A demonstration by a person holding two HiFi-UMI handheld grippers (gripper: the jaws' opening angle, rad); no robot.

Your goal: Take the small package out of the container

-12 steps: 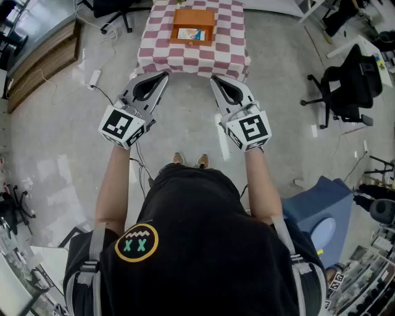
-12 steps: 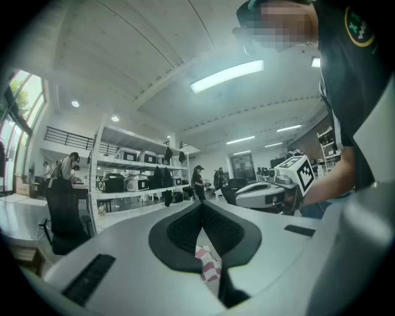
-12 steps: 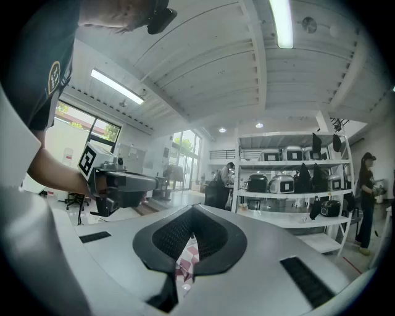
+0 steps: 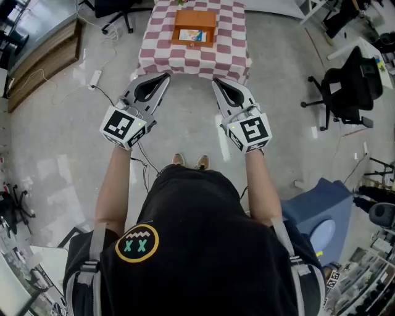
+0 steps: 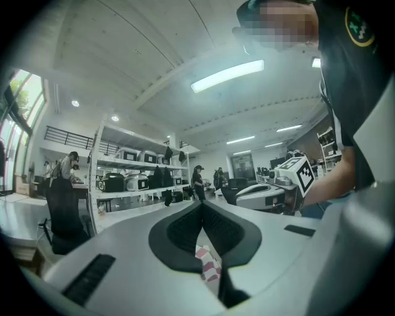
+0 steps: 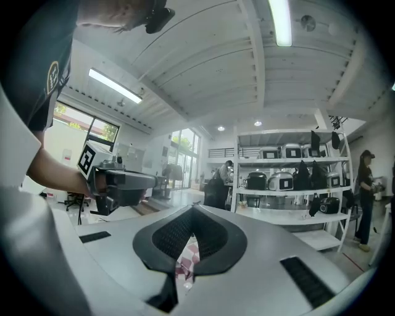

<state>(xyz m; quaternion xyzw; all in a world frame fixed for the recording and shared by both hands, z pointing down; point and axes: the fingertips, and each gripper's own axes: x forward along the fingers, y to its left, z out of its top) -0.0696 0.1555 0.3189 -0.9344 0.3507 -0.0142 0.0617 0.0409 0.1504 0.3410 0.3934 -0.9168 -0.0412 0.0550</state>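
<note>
A wooden container (image 4: pixel 194 18) stands on a table with a pink-and-white checkered cloth (image 4: pixel 162 54) at the top of the head view. A small colourful package (image 4: pixel 190 35) lies inside it. My left gripper (image 4: pixel 165 75) and right gripper (image 4: pixel 215 81) are held level side by side over the floor, short of the table's near edge. Both are shut with nothing between the jaws. In the left gripper view the left gripper (image 5: pixel 202 207) has its jaws meeting at the tips, with a strip of the checkered cloth (image 5: pixel 210 270) showing below them. The right gripper (image 6: pixel 193 210) looks the same.
A black office chair (image 4: pixel 349 83) stands at the right and a blue seat (image 4: pixel 321 213) at the lower right. Cables and a power strip (image 4: pixel 94 77) lie on the floor at the left, beside a wooden bench (image 4: pixel 43 58). Shelves with appliances (image 6: pixel 290 179) stand in the room.
</note>
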